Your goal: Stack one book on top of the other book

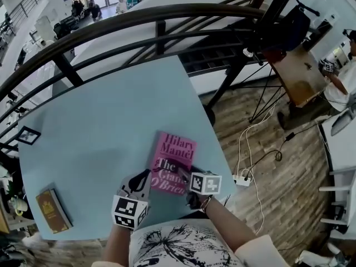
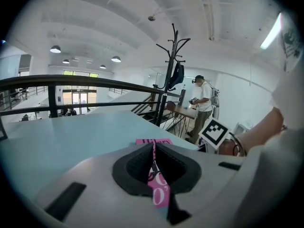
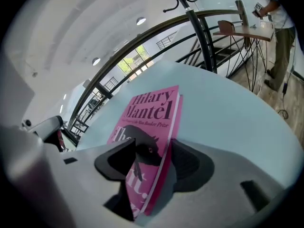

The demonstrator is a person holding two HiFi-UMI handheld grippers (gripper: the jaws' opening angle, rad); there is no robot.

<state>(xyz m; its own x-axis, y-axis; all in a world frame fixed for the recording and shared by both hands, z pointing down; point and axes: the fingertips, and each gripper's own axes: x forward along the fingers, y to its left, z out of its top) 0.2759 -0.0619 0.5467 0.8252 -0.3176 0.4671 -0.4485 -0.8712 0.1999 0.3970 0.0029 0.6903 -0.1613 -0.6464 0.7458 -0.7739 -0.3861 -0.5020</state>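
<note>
At the near edge of the pale blue table (image 1: 100,132), the left gripper (image 2: 153,164) is clamped on a thin pink edge, seemingly just the cover, of the pink paperback book (image 1: 175,157). The right gripper (image 3: 151,160) has its jaws apart astride the book's right side, pressing on nothing. The paperback lies on the table. The small brown hardback book (image 1: 53,210) sits well apart at the table's left corner, so the stacking looks barely begun: one book has yet to be carried onto the other. A dark metal railing (image 1: 139,21) curves beyond.
</note>
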